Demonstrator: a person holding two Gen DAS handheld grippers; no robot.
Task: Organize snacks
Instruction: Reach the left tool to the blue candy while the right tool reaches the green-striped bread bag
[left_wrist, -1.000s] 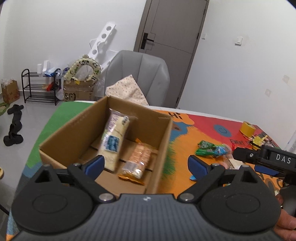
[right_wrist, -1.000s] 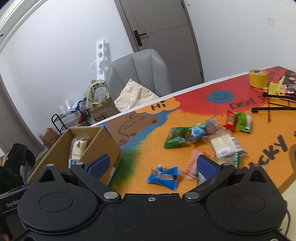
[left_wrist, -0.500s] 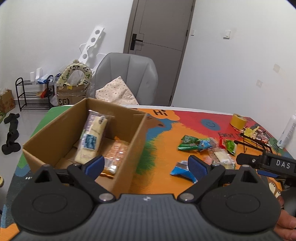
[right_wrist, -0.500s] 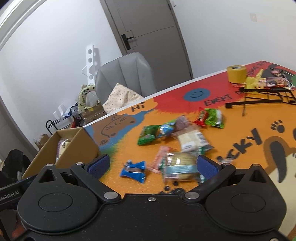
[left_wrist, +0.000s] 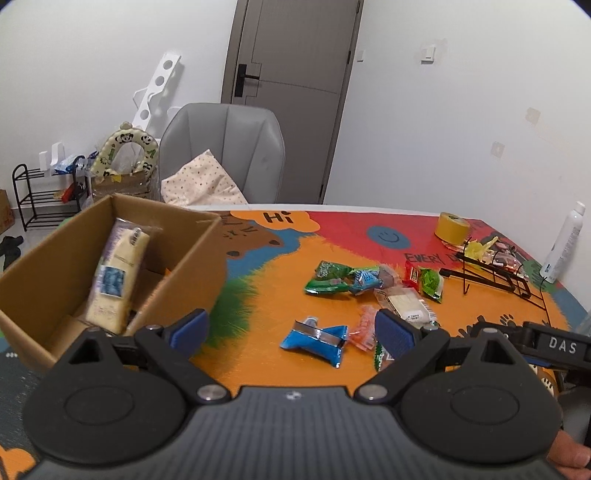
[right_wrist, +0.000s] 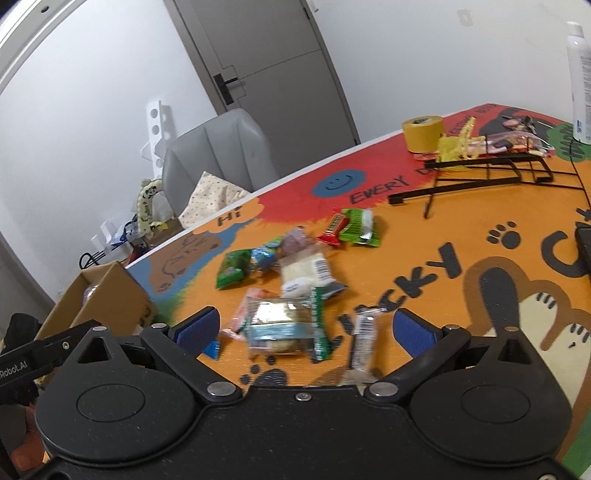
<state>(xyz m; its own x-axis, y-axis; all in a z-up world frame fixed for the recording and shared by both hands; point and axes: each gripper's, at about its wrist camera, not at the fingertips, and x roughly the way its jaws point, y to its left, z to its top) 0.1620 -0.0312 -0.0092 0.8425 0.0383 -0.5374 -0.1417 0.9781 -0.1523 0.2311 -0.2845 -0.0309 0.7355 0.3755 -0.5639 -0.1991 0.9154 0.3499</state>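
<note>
Left tongs (left_wrist: 291, 330) and right tongs (right_wrist: 308, 328): both released, holding nothing. Snack packets (right_wrist: 291, 273) lie scattered on the worktop (right_wrist: 461, 229). The cardboard box (left_wrist: 192, 266) contains one long packet (left_wrist: 116, 280).

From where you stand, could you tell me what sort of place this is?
Probably a room in a home: a grey padded chair at a table with a colourful cartoon mat, a black wire shoe rack, and a grey interior door.
</note>
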